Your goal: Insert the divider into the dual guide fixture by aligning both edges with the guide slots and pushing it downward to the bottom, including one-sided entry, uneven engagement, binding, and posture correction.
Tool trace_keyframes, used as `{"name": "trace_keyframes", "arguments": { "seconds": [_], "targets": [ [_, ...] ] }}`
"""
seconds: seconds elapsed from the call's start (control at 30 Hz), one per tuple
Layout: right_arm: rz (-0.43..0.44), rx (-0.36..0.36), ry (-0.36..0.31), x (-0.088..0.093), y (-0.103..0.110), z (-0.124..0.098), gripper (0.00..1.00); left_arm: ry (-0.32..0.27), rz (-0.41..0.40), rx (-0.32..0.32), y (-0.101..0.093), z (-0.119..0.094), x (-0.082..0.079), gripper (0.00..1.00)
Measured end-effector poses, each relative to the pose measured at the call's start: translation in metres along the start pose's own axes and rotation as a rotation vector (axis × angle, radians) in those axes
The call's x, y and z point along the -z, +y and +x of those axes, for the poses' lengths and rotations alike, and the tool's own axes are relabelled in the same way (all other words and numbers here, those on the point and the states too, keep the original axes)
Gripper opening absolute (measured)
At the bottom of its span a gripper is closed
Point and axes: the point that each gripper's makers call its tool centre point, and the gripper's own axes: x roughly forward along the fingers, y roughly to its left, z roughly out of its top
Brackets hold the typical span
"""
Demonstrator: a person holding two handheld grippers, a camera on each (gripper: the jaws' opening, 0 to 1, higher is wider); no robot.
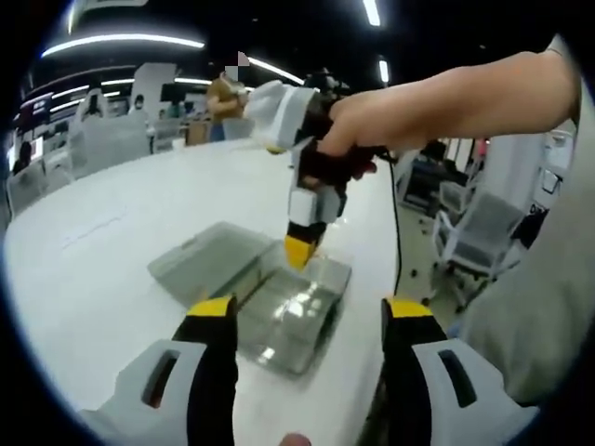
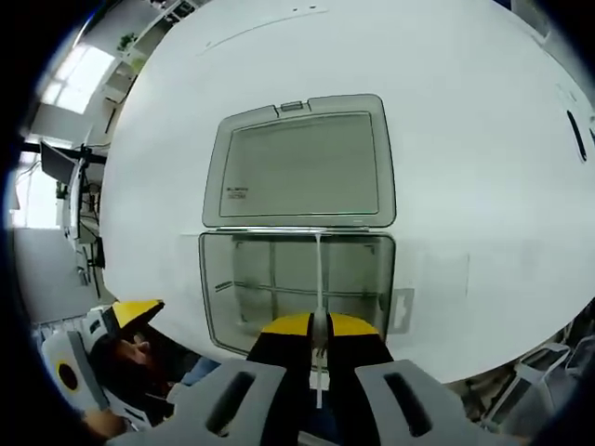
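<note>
A: Left gripper view?
B: My left gripper is wide open, holding nothing. The open clear box lies on the white surface.
A: Right gripper view?
B: My right gripper is pinched narrow on the thin divider, its long axis running straight away from me over the box's base.

The right gripper's jaws hide the divider's near end in the right gripper view. The left gripper's jaws cover the clear box's near corner; its inner slots blur. The label on the lid is too small to read.
</note>
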Motion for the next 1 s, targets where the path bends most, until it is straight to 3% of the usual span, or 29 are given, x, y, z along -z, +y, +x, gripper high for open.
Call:
{"name": "trace_keyframes", "arguments": {
  "seconds": [0.63,1.0],
  "targets": [
    [-0.002,0.002,0.011,-0.0041,-0.003,0.0088,0.0,0.009,-0.009,-0.006,0.0009,-0.0015,0.0039,0.61],
    [0.003,0.006,0.028,0.0037,-0.0005,0.0083,0.0,0.007,-0.016,-0.012,0.0023,-0.0027,0.0046,0.61]
  ]
}}
